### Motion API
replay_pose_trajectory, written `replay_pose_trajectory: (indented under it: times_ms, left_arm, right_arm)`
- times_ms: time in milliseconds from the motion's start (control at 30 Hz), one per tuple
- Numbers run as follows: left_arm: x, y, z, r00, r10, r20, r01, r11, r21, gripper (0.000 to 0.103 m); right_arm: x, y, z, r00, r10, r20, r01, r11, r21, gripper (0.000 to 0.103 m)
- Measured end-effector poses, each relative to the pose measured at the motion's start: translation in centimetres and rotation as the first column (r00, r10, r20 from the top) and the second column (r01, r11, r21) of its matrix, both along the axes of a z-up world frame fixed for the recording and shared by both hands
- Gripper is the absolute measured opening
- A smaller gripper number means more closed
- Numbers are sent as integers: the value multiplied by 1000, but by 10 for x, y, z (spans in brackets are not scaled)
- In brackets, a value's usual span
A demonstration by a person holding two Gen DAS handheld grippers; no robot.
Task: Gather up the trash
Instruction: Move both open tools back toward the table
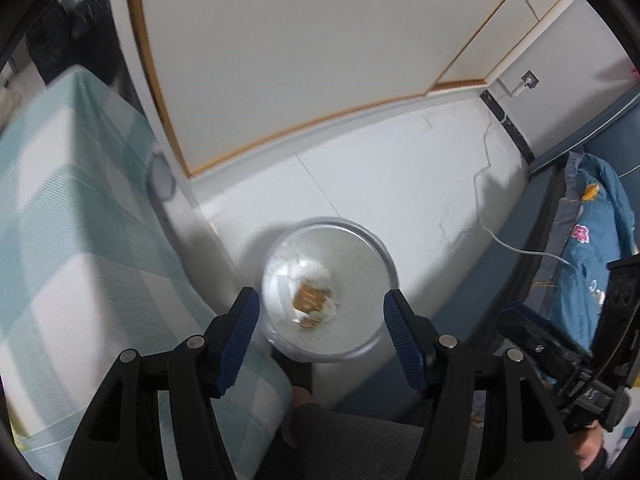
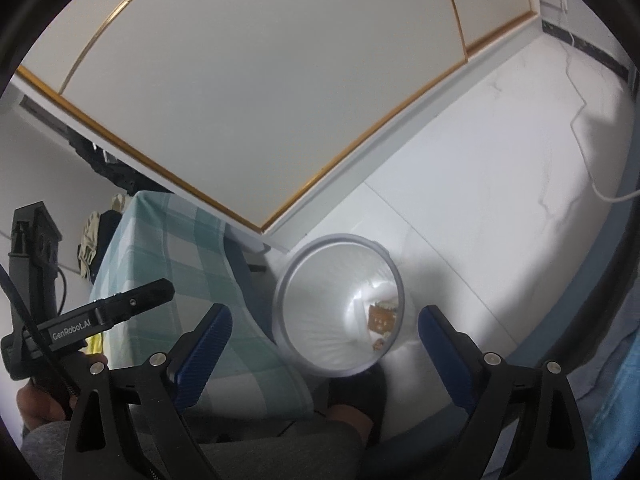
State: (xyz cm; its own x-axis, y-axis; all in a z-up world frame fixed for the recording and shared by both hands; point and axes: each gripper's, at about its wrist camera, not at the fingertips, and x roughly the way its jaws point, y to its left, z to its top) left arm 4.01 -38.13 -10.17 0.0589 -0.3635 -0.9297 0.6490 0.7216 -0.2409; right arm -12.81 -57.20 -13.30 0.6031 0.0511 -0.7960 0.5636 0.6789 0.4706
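A round white trash bin (image 1: 385, 258) stands on the pale floor with a brown wrapper (image 1: 309, 299) and crumpled white tissue at its bottom. My left gripper (image 1: 322, 295) hangs over the bin, open, with nothing between its blue pads. In the right wrist view the same bin (image 2: 281, 304) and brown wrapper (image 2: 380, 319) lie below my right gripper (image 2: 325, 310), which is also open and empty. Each view shows the other gripper's black body at its side: the right one (image 1: 560, 344), the left one (image 2: 120, 308).
A surface under a teal checked cloth (image 1: 80, 220) borders the bin on the left. White cabinet doors with gold trim (image 1: 300, 60) stand behind. A white cable (image 1: 520, 249) crosses the floor toward blue floral bedding (image 1: 592, 240). A person's foot in a dark slipper (image 2: 356, 396) rests beside the bin.
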Motion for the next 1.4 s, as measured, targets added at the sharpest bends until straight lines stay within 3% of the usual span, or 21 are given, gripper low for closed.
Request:
replay_pose_trajectory:
  times_ms: [400,767,1033,1400]
  left_arm:
    - [-12,34,40,992,32,119,-21,995,-93,62]
    - [-7,93,81,965,162,205,-125,975,-184,62]
    - [-4,144,108,921,258,293,-197,955,-222,62]
    - [8,237,130,852,366,374,-283,923,-259,62]
  right_arm:
    - [3,29,54,998,40,49,-34,993,-117,95]
    - [14,70,119,983,112,149,-77,972,-222,95]
    - [37,126,159,945,219,241,-167,961,-220,95]
    - [80,200,170,897,359,260,-304,925,-228,95]
